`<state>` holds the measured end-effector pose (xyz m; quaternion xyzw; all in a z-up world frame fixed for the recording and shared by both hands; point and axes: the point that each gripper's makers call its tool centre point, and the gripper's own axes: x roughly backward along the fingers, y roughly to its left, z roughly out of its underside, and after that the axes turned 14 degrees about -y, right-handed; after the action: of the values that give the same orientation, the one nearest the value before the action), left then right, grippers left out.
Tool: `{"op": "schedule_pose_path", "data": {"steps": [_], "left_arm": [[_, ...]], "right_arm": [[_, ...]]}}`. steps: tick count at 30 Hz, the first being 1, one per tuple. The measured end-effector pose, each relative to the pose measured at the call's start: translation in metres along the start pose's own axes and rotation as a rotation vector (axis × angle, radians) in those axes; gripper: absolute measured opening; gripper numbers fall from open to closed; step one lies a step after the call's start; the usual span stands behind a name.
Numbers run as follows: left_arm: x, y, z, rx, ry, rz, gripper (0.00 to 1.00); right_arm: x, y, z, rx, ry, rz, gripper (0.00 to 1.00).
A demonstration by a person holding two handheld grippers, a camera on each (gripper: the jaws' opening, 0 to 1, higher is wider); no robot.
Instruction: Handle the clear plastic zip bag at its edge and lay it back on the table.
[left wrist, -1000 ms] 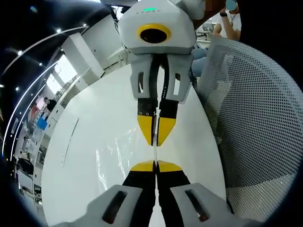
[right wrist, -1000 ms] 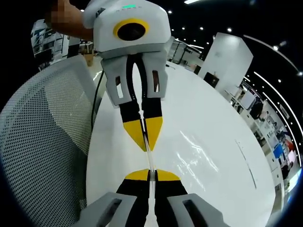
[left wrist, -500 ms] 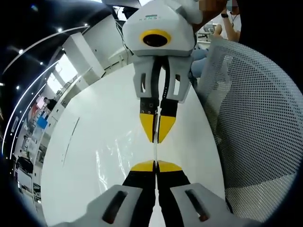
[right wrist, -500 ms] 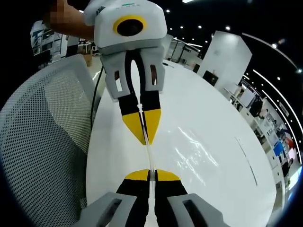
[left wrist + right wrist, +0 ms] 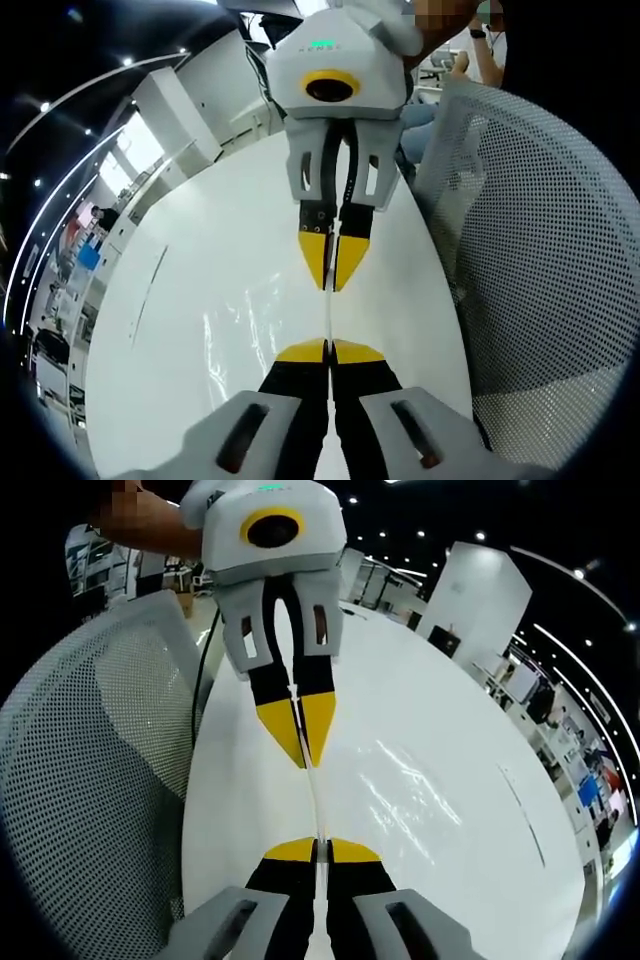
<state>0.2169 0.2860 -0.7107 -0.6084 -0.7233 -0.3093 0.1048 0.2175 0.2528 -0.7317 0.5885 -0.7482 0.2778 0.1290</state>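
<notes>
While facing, both tools [image 5: 328, 350] [image 5: 319, 850] on bag edge [image 5: 327, 315].

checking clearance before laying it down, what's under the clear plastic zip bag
Under the clear plastic zip bag, held taut between the shut left gripper and right gripper, lies the glossy white table, visible through the film.

One clear bag [image 5: 262, 325] is stretched between two grippers: the left gripper [image 5: 329, 350] and the right gripper [image 5: 319, 849], each with two yellow-tipped jaws pressed together on the bag's edge. One white table [image 5: 190, 330] lies below, and one mesh chair [image 5: 540, 250] stands beside it.
</notes>
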Motion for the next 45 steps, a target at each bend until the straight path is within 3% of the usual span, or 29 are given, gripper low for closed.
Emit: {"op": "schedule_pose_path", "data": {"steps": [45], "left_arm": [[0.019,-0.002,0.016,0.032,0.025,-0.028,0.0]], "right_arm": [[0.011,0.001,0.024,-0.033,0.045,0.016,0.0]]}}
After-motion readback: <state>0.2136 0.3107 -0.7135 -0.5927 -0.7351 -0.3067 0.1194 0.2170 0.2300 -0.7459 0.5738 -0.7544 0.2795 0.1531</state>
